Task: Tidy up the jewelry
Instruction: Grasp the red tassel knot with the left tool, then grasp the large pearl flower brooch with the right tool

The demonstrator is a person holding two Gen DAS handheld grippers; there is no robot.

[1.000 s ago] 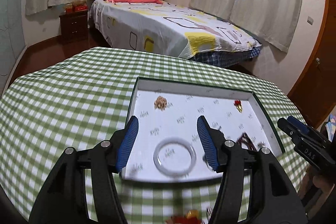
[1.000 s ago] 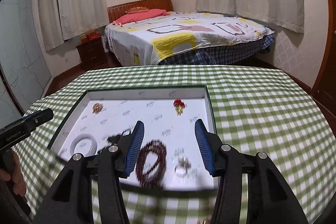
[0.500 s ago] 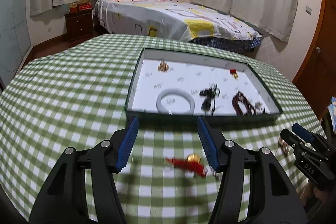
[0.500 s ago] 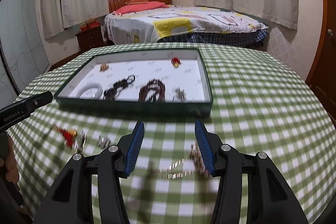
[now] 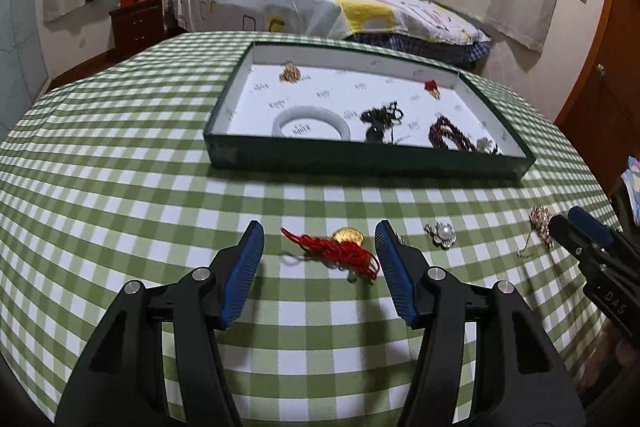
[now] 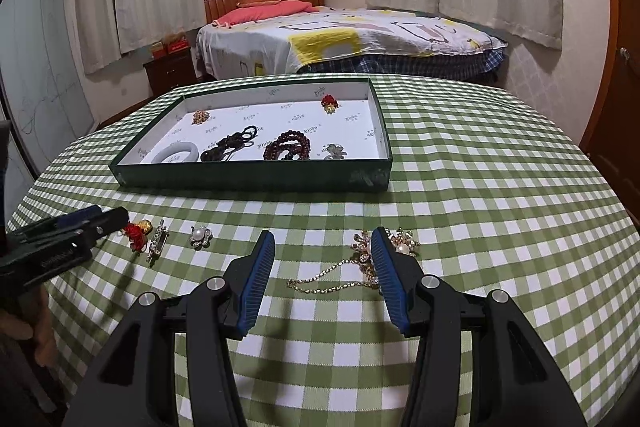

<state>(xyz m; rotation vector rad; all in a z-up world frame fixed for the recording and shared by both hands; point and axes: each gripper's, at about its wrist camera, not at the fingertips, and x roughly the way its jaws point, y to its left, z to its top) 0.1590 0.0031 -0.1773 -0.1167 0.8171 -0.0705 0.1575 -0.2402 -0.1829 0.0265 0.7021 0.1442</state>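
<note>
A green tray (image 5: 360,163) with a white lining holds a white bangle (image 5: 312,121), a black cord piece (image 5: 380,121), dark red beads (image 5: 448,139) and small charms. My left gripper (image 5: 320,251) is open, its fingers either side of a red tassel with a gold charm (image 5: 340,247) on the cloth. My right gripper (image 6: 324,259) is open over a gold chain with flower brooches (image 6: 360,267). A pearl flower brooch (image 6: 200,235) and a rhinestone bar pin (image 6: 156,245) lie loose on the cloth.
The round table has a green checked cloth (image 6: 480,207). The tray (image 6: 256,179) stands behind the loose pieces. A bed (image 6: 340,39), a nightstand (image 5: 138,23) and curtained windows are beyond the table. A wooden door (image 5: 600,75) is at the right.
Both grippers have drawn back from over the tray and dropped low over the near cloth. The tassel now lies between my left fingers, the gold chain between my right fingers.
</note>
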